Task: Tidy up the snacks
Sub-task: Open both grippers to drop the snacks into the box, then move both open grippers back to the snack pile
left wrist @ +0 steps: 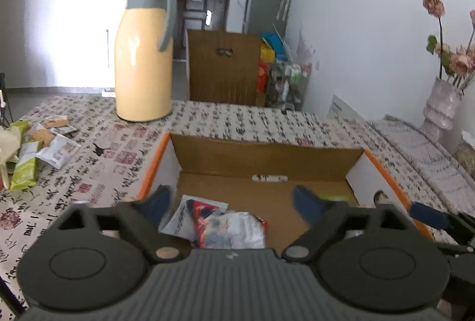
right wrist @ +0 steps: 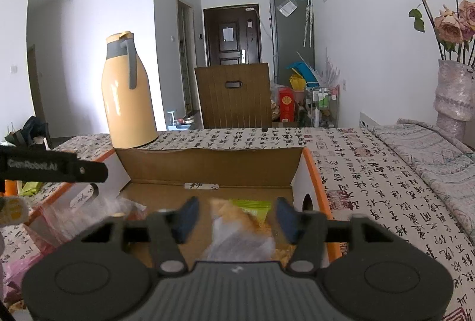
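- The left gripper (left wrist: 234,203) hangs over the near end of the cardboard box (left wrist: 267,155), its jaws spread wide; a red-and-white snack packet (left wrist: 219,221) lies on the box floor between the blue fingers (left wrist: 158,203), and neither pad touches it.
- The right gripper (right wrist: 234,217) is over the same box (right wrist: 207,163), jaws parted; an orange-and-green snack packet (right wrist: 246,214), blurred, sits between the fingers (right wrist: 187,217) with a gap on either side.
- In the right wrist view the left gripper's black finger (right wrist: 59,165) juts in from the left edge, above the box's orange-trimmed wall.
- More snack packets (left wrist: 38,149) lie loose on the worktop (left wrist: 237,116) well to the left of the box.
- A yellow thermos jug (left wrist: 144,54) stands upright on the worktop beyond the box's far left corner.
- A vase of dried roses (right wrist: 454,92) stands at the far right.
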A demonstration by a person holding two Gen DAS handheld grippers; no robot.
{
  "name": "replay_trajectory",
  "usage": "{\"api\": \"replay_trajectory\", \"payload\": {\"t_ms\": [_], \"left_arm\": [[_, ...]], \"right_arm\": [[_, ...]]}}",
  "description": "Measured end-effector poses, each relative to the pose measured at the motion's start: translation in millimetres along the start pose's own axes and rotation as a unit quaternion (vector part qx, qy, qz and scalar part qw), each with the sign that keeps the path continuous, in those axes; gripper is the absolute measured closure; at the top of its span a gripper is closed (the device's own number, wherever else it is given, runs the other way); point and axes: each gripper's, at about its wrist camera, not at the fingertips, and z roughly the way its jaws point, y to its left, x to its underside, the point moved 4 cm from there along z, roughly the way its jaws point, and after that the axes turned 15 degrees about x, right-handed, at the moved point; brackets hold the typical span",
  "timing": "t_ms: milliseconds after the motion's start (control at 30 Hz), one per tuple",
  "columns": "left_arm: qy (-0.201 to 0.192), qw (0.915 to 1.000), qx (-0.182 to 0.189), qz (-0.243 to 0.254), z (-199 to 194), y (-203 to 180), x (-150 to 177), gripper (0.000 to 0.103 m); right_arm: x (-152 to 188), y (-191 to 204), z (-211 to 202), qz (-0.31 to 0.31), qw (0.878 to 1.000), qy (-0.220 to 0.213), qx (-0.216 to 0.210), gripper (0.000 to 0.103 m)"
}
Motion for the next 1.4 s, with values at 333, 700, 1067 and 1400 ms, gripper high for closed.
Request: {"api": "replay_trajectory", "payload": {"t_ms": [333,700,1067,1400], "left_arm": [[-0.015,0.9999,-0.002,-0.007,-8.9,-1.5,-3.0,0.000],[-0.024,0.9997,0.002,-0.005,-18.3,-4.0,-5.8,0.000],[-0.040,0.9991,0.002,0.014,-49.2,-14.0,-13.7,0.000],[-0.045,0.9988,-0.005,0.019,-80.0,-13.6,-4.0,0.000]], "right_arm": [[-2.4,-7.3,-5.7,0.019,1.000,-0.010,0.003,0.000],[-7.7,-8.5,-12.6,0.019,1.000,-0.019,0.006,0.000],[-15.1,-7.4,-37.0,0.015,0.999,-0.036,0.005,0.000],[-5.9,-6.8,-66.2,0.006,0.999,-0.036,0.005,0.000]]}}
